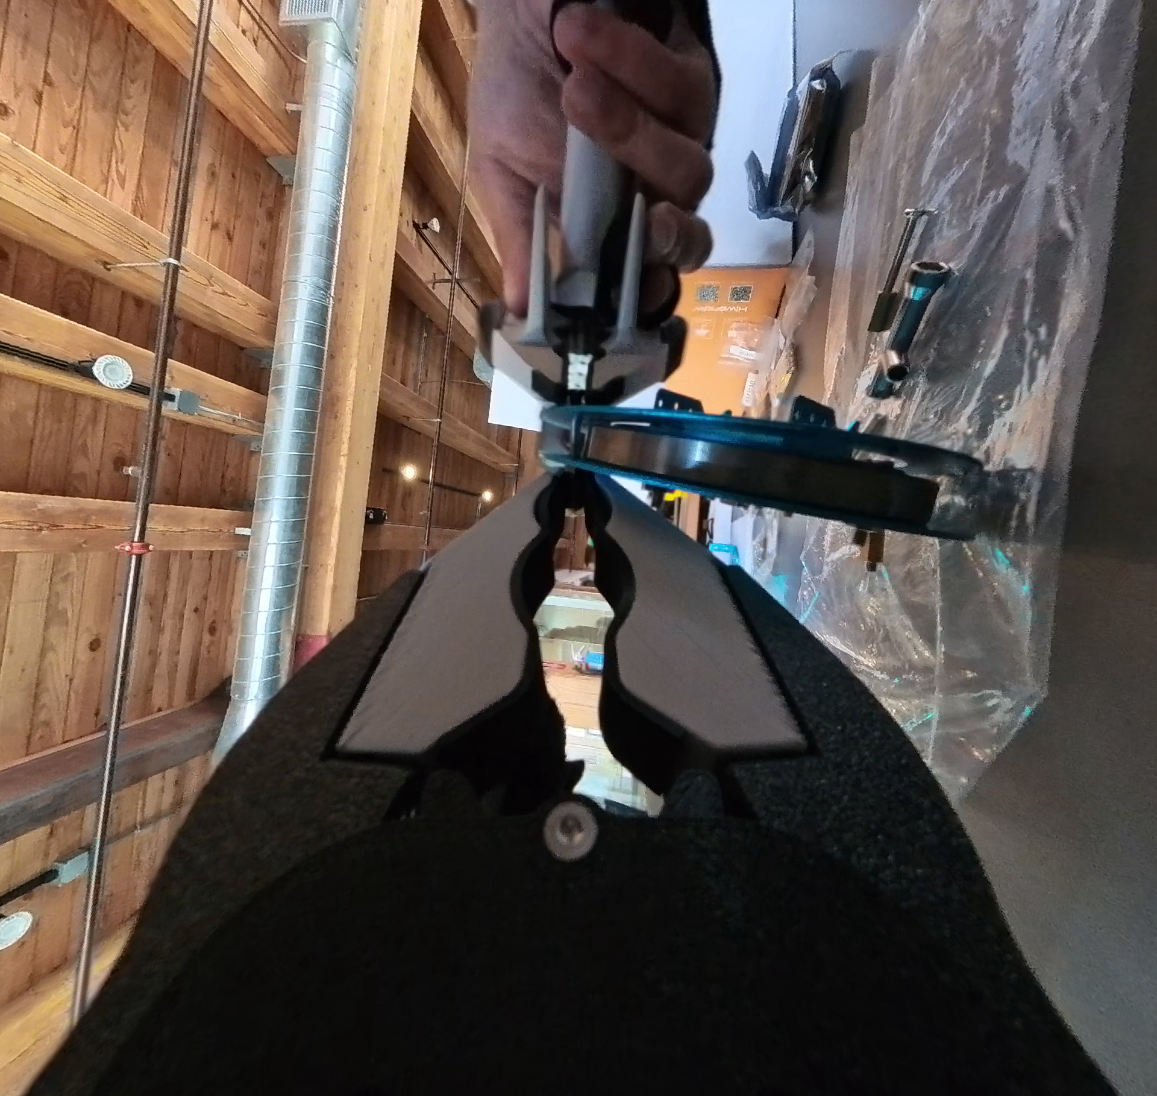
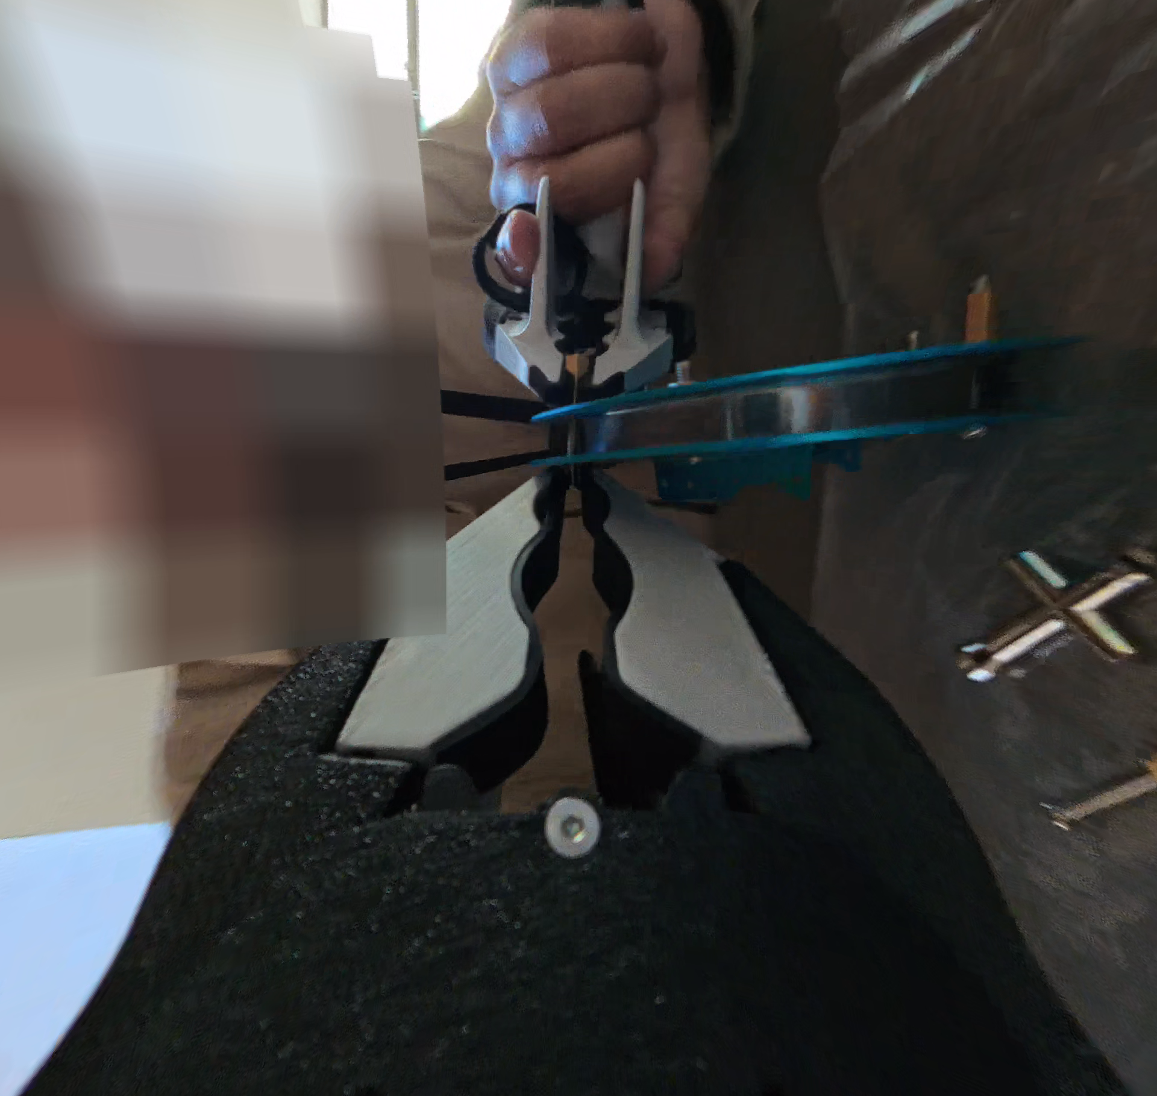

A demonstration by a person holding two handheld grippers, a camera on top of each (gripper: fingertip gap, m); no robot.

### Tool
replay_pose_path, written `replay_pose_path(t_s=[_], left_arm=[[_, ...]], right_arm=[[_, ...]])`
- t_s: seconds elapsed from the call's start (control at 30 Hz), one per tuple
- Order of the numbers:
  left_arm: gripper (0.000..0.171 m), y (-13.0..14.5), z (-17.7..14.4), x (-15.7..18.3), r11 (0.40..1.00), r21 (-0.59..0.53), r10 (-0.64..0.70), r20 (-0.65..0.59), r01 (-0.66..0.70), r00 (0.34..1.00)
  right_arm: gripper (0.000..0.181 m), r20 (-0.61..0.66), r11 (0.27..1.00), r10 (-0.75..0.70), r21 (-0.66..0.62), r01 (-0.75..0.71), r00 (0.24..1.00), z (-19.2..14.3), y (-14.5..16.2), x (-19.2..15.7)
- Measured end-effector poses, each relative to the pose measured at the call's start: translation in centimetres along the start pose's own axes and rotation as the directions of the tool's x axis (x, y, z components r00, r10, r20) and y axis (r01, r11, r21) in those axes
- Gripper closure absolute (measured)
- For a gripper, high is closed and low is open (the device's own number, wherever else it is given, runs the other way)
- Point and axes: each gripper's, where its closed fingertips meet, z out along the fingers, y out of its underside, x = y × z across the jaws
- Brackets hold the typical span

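Note:
A round assembly (image 1: 770, 458) of two thin blue discs with a shiny metal ring between them is held edge-on in the air. My left gripper (image 1: 573, 490) is shut at its rim. My right gripper (image 1: 579, 392), held by a hand (image 1: 601, 101), faces it tip to tip and meets the same rim from the other side. In the right wrist view my right gripper (image 2: 573, 480) is shut at the rim of the assembly (image 2: 814, 414), and the left gripper (image 2: 575, 386) stands opposite. A thin metal pin (image 2: 573, 439) runs between the discs at the tips.
A crinkled clear plastic sheet (image 1: 977, 145) covers the grey table. On it lie a teal socket tool (image 1: 914, 320), a bolt (image 1: 898, 270), a dark blue bag (image 1: 801, 145) and an orange box (image 1: 732, 314). A cross wrench (image 2: 1058, 615) and a screw (image 2: 1102, 803) lie in the right wrist view. Less than 4 cm separates the two grippers' tips.

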Motion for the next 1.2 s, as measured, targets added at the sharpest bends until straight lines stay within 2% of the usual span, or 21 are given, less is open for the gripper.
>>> replay_pose_path(t_s=[0.03,0.07,0.13,0.23,0.33,0.4,0.43,0.47,0.53,0.6,0.67,0.73,0.77,0.83,0.87,0.93,1.0,1.03,1.07,1.13,1.2], left_arm=[[0.169,0.2,0.1,0.0,1.0,-0.005,-0.003,-0.004,0.003,1.0],[0.169,0.3,0.2,0.0,1.0,-0.008,-0.01,-0.008,0.01,1.0],[0.169,0.5,0.4,0.0,0.999,-0.016,-0.039,-0.026,0.039,0.999],[0.169,0.8,0.7,0.1,0.996,-0.032,-0.081,-0.05,0.079,0.996],[0.168,0.9,0.8,0.1,0.995,-0.039,-0.099,-0.063,0.096,0.993],[0.168,0.8,0.8,0.1,0.995,-0.041,-0.094,-0.064,0.092,0.993],[0.168,0.8,0.8,0.1,0.995,-0.042,-0.089,-0.062,0.087,0.994],[0.169,0.8,0.8,0.1,0.996,-0.04,-0.081,-0.058,0.079,0.995],[0.17,0.7,0.6,0.1,0.996,-0.037,-0.077,-0.052,0.075,0.996],[0.17,0.6,0.5,0.0,0.997,-0.028,-0.079,-0.05,0.077,0.996],[0.17,0.6,0.4,0.0,0.997,-0.03,-0.076,-0.043,0.075,0.996],[0.17,0.6,0.4,0.0,0.997,-0.028,-0.068,-0.041,0.067,0.997],[0.17,0.5,0.3,0.0,0.997,-0.026,-0.069,-0.039,0.068,0.997],[0.17,0.5,0.4,-0.2,0.998,-0.028,-0.052,-0.024,0.051,0.998],[0.17,0.5,0.4,-0.1,0.998,-0.019,-0.06,-0.03,0.059,0.998],[0.17,0.3,0.2,-0.1,0.998,-0.012,-0.058,-0.028,0.058,0.998],[0.17,0.2,0.2,-0.1,0.997,-0.007,-0.072,-0.033,0.072,0.997],[0.169,0.3,0.3,-0.1,0.997,-0.013,-0.075,-0.036,0.075,0.997],[0.169,0.4,0.4,-0.1,0.997,-0.019,-0.079,-0.038,0.078,0.996],[0.17,0.6,0.6,0.0,0.995,-0.026,-0.093,-0.047,0.092,0.995],[0.169,0.7,0.6,0.0,0.996,-0.029,-0.09,-0.044,0.088,0.995]], right_arm=[[0.178,-0.103,0.995,-0.094,0.026,0.097,0.99,-0.2,-0.3,0.2],[0.178,-0.238,0.974,-0.21,0.033,0.224,0.948,-0.4,-0.6,0.5],[0.177,-0.524,0.892,-0.399,-0.031,0.451,0.753,-1.0,-1.1,1.0],[0.178,-0.801,0.713,-0.545,-0.29,0.639,0.245,-2.0,-1.8,1.6],[0.177,-0.818,0.587,-0.526,-0.546,0.598,-0.23,-2.9,-2.4,1.7],[0.177,-0.721,0.529,-0.507,-0.693,0.49,-0.472,-3.4,-2.6,1.6],[0.178,-0.667,0.515,-0.508,-0.743,0.428,-0.546,-3.5,-2.6,1.6],[0.179,-0.632,0.511,-0.525,-0.77,0.382,-0.571,-3.4,-2.5,1.6],[0.179,-0.696,0.566,-0.554,-0.717,0.407,-0.456,-3.0,-2.2,1.7],[0.179,-0.824,0.675,-0.551,-0.535,0.509,-0.135,-2.3,-1.8,1.9],[0.18,-0.836,0.825,-0.442,-0.238,0.513,0.324,-1.5,-1.5,1.8],[0.18,-0.641,0.938,-0.251,0.024,0.346,0.725,-0.9,-1.2,1.4],[0.181,-0.484,0.969,-0.139,0.113,0.22,0.864,-0.6,-1.1,1.1],[0.179,-0.138,0.98,0.065,0.196,-0.037,0.988,-0.5,-0.9,0.4],[0.179,-0.028,0.974,0.11,0.201,-0.102,0.994,-0.3,-0.9,0.1],[0.179,-0.004,0.976,0.106,0.191,-0.103,0.994,0.0,-0.5,0.0],[0.178,-0.21,0.979,-0.055,0.179,0.094,0.976,0.0,-0.4,0.5],[0.178,-0.375,0.96,-0.171,0.145,0.24,0.911,-0.3,-0.6,0.8],[0.178,-0.546,0.92,-0.282,0.079,0.383,0.789,-0.8,-0.9,1.2],[0.176,-0.786,0.8,-0.455,-0.155,0.579,0.419,-1.7,-1.4,1.6],[0.174,-0.843,0.682,-0.537,-0.426,0.594,0.012,-2.4,-1.7,1.8]])
